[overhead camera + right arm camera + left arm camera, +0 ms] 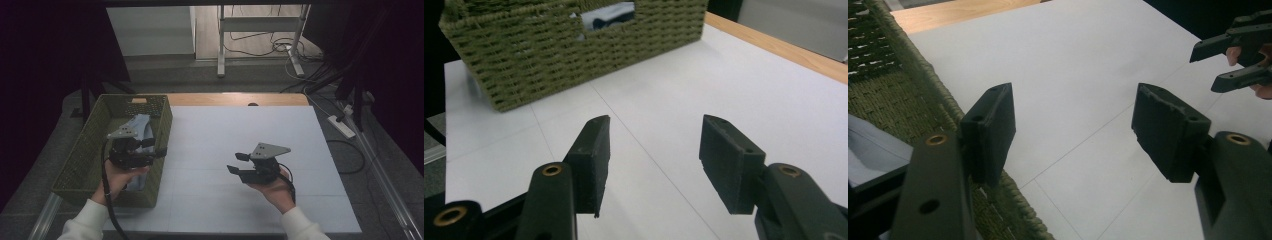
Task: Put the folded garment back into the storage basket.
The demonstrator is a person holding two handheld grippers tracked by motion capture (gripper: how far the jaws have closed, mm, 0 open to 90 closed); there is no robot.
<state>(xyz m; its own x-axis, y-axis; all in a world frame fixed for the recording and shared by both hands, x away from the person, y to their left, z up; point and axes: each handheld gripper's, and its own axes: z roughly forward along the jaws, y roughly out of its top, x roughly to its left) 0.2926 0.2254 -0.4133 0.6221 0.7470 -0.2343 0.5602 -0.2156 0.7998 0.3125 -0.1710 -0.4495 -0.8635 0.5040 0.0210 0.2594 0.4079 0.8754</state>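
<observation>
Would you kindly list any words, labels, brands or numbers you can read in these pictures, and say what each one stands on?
None can be read.
Basket: plain weave, no label in view.
Cloth in the basket: no print to be made out.
Left hand-held gripper and right hand-held gripper: bare black jaws, no marking.
Table: plain white.
</observation>
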